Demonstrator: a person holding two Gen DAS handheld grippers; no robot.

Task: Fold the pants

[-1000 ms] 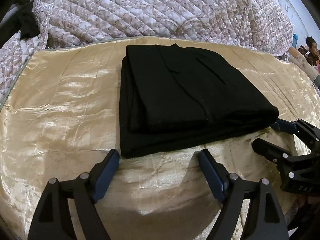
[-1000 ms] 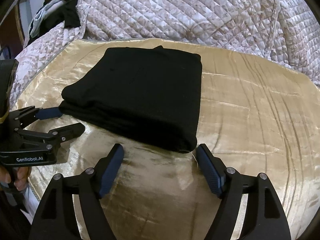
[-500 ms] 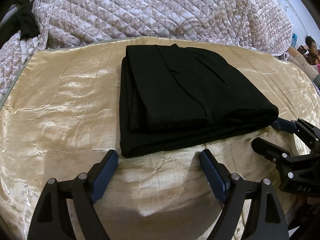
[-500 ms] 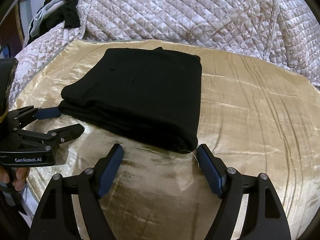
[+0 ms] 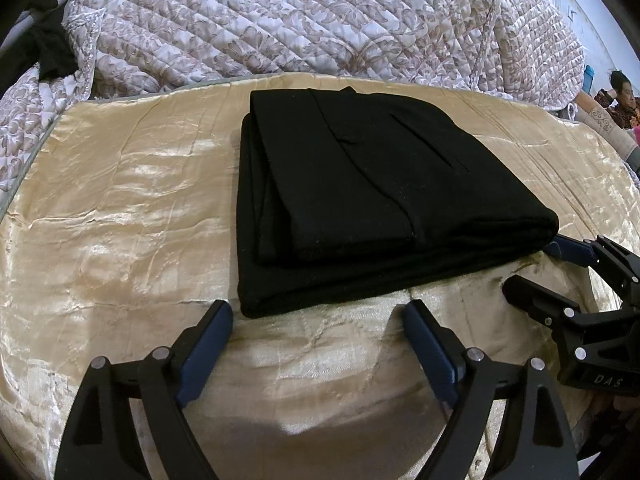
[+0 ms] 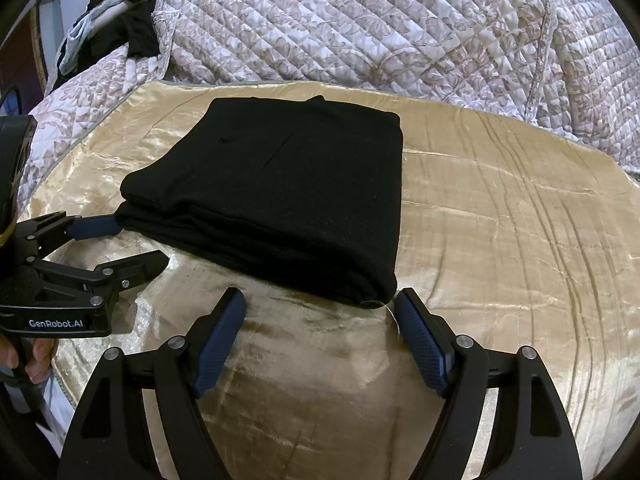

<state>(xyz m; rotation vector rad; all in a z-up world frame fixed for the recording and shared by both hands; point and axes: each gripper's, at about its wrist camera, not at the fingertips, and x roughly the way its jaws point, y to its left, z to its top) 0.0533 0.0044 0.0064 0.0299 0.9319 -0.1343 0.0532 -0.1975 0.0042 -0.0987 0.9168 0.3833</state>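
Lying folded into a thick black stack, pants (image 5: 372, 204) on a gold satin cover (image 5: 120, 208), quilt (image 5: 280, 20) bunched behind; left gripper (image 5: 318, 320) and right gripper (image 6: 320, 308) both spread apart, empty, near the stack's front edge.

Lighting is moderate and diffuse. Glare patches streak the gold satin cover (image 5: 120, 184) left of the black pants (image 5: 360, 200), whose fabric reads nearly detailless. A soft shadow lies on the cover below the pants. Fisheye bending and dark vignetting mark all corners. Focus is sharp.
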